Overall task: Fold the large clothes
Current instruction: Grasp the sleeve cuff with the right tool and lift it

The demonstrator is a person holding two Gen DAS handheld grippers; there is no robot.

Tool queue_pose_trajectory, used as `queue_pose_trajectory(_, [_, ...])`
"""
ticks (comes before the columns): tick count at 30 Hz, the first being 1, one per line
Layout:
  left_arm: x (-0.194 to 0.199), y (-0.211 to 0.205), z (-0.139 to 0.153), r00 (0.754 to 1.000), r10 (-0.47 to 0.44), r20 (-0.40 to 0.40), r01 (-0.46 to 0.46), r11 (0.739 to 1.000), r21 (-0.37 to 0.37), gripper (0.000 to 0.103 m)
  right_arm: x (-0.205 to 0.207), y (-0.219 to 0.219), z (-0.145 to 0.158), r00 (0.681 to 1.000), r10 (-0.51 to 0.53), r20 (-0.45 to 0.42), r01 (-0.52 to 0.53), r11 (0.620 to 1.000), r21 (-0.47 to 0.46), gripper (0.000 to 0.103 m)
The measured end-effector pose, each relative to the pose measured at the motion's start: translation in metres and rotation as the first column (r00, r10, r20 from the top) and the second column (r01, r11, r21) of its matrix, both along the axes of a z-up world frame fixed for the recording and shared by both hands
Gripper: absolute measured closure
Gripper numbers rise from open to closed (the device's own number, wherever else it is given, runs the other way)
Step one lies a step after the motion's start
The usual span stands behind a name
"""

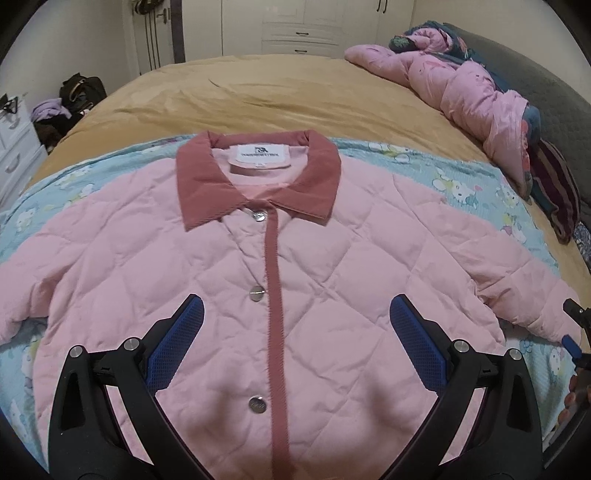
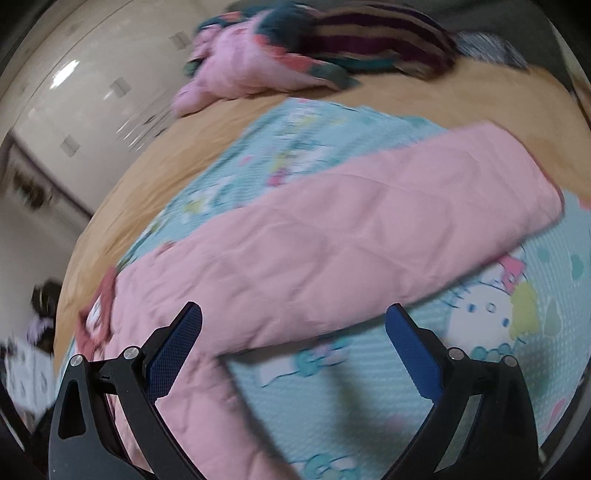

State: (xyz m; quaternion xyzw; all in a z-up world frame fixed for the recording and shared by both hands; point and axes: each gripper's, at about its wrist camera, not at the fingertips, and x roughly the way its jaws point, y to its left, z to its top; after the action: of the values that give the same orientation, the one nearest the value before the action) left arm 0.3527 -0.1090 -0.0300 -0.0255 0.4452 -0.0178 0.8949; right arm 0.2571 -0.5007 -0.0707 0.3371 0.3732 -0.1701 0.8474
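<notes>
A pink quilted jacket (image 1: 229,280) with a darker pink collar (image 1: 207,177) lies flat and buttoned, front up, on a light blue cartoon-print blanket (image 1: 461,181). My left gripper (image 1: 295,332) is open and empty, hovering above the jacket's lower front. The right wrist view is blurred. It shows the jacket's right sleeve (image 2: 351,236) stretched out over the blanket (image 2: 351,387). My right gripper (image 2: 293,343) is open and empty just above the sleeve's lower edge near the armpit. Part of the right gripper shows at the left wrist view's right edge (image 1: 574,332).
The blanket lies on a tan bedspread (image 1: 277,92). A pile of pink and striped bedding (image 1: 480,96) lies along the bed's right side by a grey headboard (image 1: 554,96). White wardrobes (image 1: 303,26) stand behind; a white dresser (image 1: 14,147) and bags (image 1: 74,96) are at left.
</notes>
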Motion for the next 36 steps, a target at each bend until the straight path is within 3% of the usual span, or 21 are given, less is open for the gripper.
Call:
queue_pose_trajectory(6, [0.013, -0.009, -0.011, 1.0, -0.007, -0.01, 0.007, 1.0, 0.009, 0.008, -0.01, -0.047, -0.024, 0.988, -0.155, -0.026, 0.156, 0.986, 0.061, 0.004])
queue_pose_trajectory(9, [0.021, -0.014, -0.013, 1.0, -0.007, 0.0, 0.007, 1.0, 0.023, 0.008, -0.016, -0.073, -0.036, 0.968, -0.249, -0.032, 0.251, 0.96, 0.126, 0.004])
queue_pose_trajectory(16, [0.048, -0.017, -0.017, 1.0, 0.001, 0.002, -0.001, 1.0, 0.025, 0.008, -0.008, -0.114, -0.052, 0.934, -0.358, 0.001, 0.352, 0.919, 0.177, 0.004])
queue_pose_trajectory(22, [0.053, -0.005, -0.015, 0.999, 0.033, 0.0, -0.033, 0.999, 0.019, 0.008, -0.015, -0.141, -0.064, 0.847, -0.524, 0.09, 0.461, 0.808, 0.366, 0.004])
queue_pose_trajectory(24, [0.049, 0.002, -0.014, 0.999, 0.04, -0.002, -0.04, 0.999, 0.006, 0.008, -0.012, -0.146, -0.064, 0.842, -0.526, 0.121, 0.448, 0.806, 0.387, 0.013])
queue_pose_trajectory(26, [0.046, 0.007, -0.012, 0.999, 0.045, -0.003, -0.045, 0.999, 0.006, 0.008, -0.006, -0.151, -0.064, 0.854, -0.499, 0.15, 0.406, 0.818, 0.407, 0.077])
queue_pose_trajectory(30, [0.039, 0.024, 0.0, 0.998, 0.056, -0.008, -0.056, 0.998, -0.004, 0.008, -0.005, -0.147, -0.04, 0.87, -0.428, 0.243, 0.32, 0.867, 0.383, 0.083])
queue_pose_trajectory(36, [0.035, 0.052, 0.037, 0.995, 0.099, 0.026, -0.099, 0.995, -0.03, 0.008, 0.012, -0.122, 0.039, 0.879, -0.261, 0.4, 0.155, 0.948, 0.278, 0.086])
